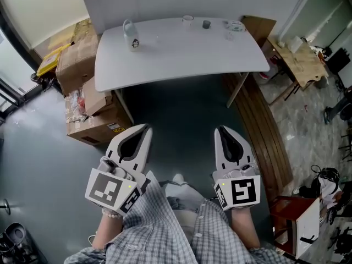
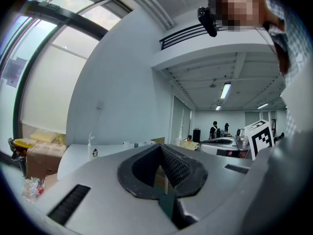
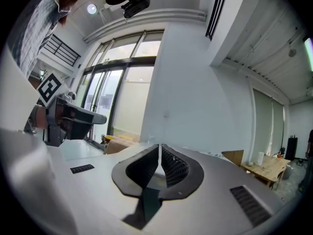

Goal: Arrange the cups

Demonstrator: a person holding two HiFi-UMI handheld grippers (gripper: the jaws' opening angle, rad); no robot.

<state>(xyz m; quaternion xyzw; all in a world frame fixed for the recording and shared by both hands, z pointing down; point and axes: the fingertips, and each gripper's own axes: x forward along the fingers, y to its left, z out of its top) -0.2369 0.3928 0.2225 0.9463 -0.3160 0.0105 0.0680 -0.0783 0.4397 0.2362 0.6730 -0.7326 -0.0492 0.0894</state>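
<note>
Left gripper (image 1: 146, 128) and right gripper (image 1: 219, 130) are hanging clenched, empty, short of table (image 1: 165, 65); jaws need opening before reaching the cups (image 1: 188, 20).

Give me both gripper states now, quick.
Left gripper: closed, holding nothing.
Right gripper: closed, holding nothing.

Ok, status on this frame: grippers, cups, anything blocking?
Left gripper shut, empty; right gripper shut, empty. Cups untouched at far edge of white table. Both grippers short of table; no obstacle seen between.
</note>
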